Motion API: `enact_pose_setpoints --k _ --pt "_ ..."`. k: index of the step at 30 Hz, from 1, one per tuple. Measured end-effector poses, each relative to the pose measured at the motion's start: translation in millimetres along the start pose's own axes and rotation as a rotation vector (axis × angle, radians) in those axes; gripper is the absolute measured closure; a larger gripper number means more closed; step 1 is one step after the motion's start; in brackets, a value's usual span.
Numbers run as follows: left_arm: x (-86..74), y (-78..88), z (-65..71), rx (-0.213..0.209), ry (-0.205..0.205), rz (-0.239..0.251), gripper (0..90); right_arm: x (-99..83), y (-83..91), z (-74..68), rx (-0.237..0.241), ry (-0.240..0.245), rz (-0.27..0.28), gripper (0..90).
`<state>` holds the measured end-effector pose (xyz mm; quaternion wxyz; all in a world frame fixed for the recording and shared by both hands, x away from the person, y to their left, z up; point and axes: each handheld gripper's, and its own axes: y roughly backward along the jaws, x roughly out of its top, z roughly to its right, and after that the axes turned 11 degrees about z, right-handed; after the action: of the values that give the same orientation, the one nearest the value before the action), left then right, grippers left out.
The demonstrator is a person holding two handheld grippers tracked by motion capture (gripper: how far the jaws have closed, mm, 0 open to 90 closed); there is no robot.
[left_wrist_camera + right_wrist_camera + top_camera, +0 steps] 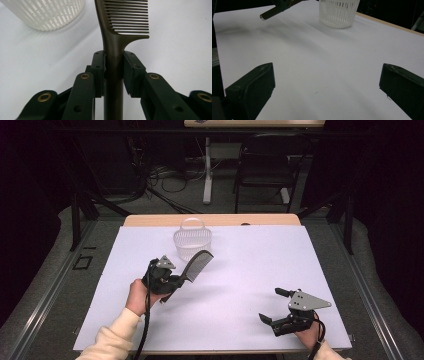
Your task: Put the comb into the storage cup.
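Note:
A dark comb (198,264) is lifted off the table, its teeth end pointing up toward a white slatted basket (191,242) that stands at the back middle. My left gripper (179,280) is shut on the comb's handle. In the left gripper view both pads (98,65) press the handle of the comb (113,45), and the basket (47,12) stands just beyond at the upper left. My right gripper (271,304) rests near the front right edge, jaws wide apart with nothing between them. In the right gripper view the gripper (327,87) faces the basket (339,12) and the comb's handle end (270,12).
A white sheet (240,270) covers the table, with a wooden edge (150,220) showing at the back. Beyond the table stand a dark chair (267,165) and floor cables. A cable trails from each gripper toward the person.

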<state>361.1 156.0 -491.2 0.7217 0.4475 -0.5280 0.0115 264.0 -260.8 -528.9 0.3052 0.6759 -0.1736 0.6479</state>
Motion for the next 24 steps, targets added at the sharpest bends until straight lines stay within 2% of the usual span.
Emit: enact_pose_setpoints --k 13,24 --pt "-5.8 9.8 -3.9 0.034 0.013 0.053 72.4 0.0 -0.1 0.2 -0.002 0.000 0.000 0.0" --pt "-8.5 16.0 -10.1 0.047 0.017 0.070 72.4 0.2 0.0 0.7 -0.002 -0.001 -0.010 0.0"
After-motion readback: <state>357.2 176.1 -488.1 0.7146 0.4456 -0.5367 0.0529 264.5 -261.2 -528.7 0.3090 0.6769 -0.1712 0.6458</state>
